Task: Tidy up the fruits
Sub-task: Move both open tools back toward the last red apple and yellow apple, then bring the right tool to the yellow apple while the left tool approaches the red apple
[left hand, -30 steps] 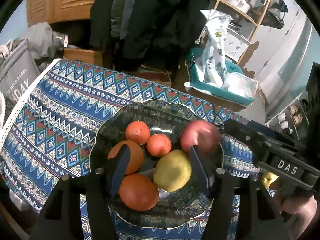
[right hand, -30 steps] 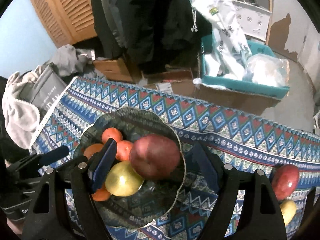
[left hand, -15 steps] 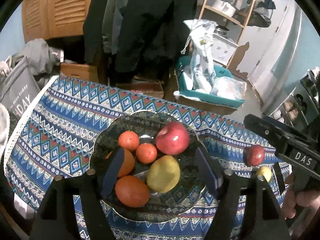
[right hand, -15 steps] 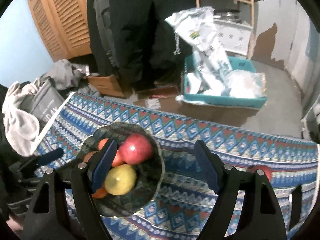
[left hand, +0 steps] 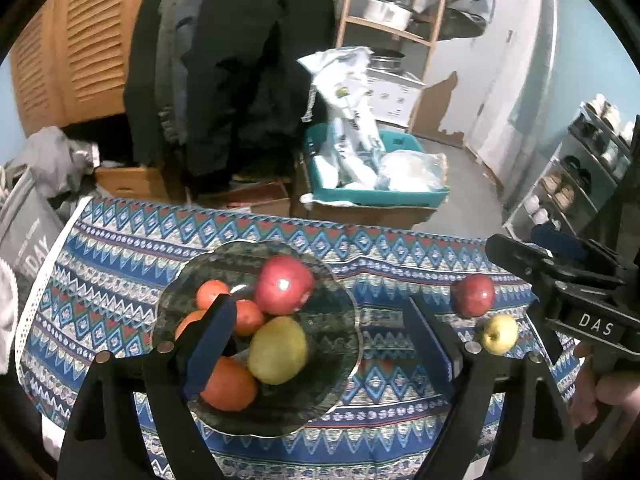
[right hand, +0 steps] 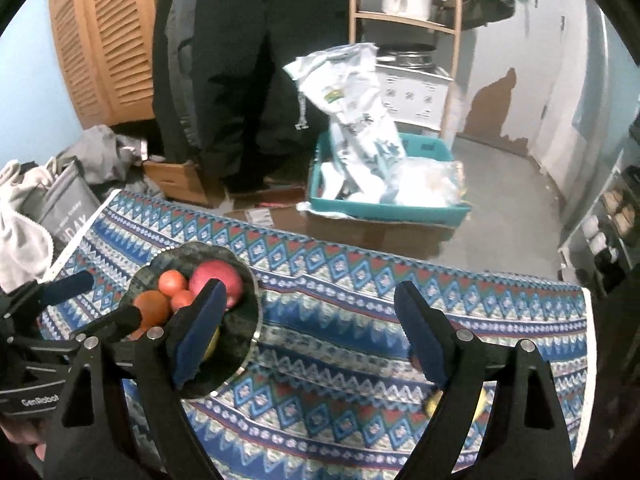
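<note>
A dark glass bowl stands on the patterned cloth. It holds a big red apple, a yellow fruit and several oranges. My left gripper hovers above and short of the bowl; its jaws are opening and nothing is between the pads. My right gripper hangs over bare cloth right of the bowl, its jaws also opening and empty. A smaller red apple and a small yellow apple lie on the cloth to the right.
Past the table's far edge stand a teal crate of plastic bags, cardboard boxes and hanging dark coats. A grey bag sits off the left edge. A shoe rack lines the right wall.
Both grippers have risen and drawn back from the bowl, and their jaws have widened. The yellow fruit and the big red apple, which sat between the pads, stay in the bowl.
</note>
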The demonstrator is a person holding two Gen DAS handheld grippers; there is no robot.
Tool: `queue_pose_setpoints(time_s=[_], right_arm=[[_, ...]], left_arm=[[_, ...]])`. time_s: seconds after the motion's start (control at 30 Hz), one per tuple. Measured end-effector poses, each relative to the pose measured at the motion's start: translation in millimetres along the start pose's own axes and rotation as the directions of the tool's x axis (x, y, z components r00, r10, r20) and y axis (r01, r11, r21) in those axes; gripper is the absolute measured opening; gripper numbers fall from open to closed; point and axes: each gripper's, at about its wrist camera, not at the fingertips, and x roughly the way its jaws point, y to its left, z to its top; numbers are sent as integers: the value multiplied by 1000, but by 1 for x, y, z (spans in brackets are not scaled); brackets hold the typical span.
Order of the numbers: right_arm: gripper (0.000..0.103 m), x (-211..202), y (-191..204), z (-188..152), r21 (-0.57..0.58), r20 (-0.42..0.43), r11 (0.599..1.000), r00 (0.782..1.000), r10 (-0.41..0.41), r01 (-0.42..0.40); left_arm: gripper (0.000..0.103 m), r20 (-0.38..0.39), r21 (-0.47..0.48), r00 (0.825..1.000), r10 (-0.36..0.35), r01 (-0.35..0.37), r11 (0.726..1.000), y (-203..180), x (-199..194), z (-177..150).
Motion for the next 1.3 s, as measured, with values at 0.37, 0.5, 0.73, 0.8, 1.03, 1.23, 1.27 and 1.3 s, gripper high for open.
queue_pose_setpoints(time_s=[0.37, 0.5, 0.73, 0.8, 1.03, 1.23, 1.27, 1.3], right_arm=[[86, -36, -43, -12, 53, 40, 997, 998, -57, 55], [86, -46, -56, -16, 70, 52, 996, 996, -67, 63], [86, -54, -80, -26, 108, 48, 991, 995, -88, 82], [86, -54, -87, -29, 119, 39, 989, 995, -96, 90], [86, -51, -110, -43, 157, 3, 981, 993, -115, 113], [86, -48, -127, -55, 182, -16, 976, 993, -120, 121], [86, -47, -131, -57, 189, -22, 974, 993, -119, 121], [86, -45, -134, -59, 194, -28, 973, 993, -118, 121]], left_arm=[[89, 32, 44, 999, -27, 25, 999, -37, -18, 6], [90, 33, 62, 999, -33, 31, 998, -48, -19, 7], [91, 5, 81, 999, -51, 51, 995, -68, -10, 5], [91, -7, 83, 998, -59, 59, 995, -73, -6, 4], [91, -34, 117, 997, -68, 72, 991, -96, 7, 1], [91, -57, 145, 996, -71, 78, 986, -114, 19, -2], [91, -62, 151, 996, -69, 77, 986, -117, 22, -3], [91, -66, 155, 995, -68, 78, 985, -119, 25, -4]])
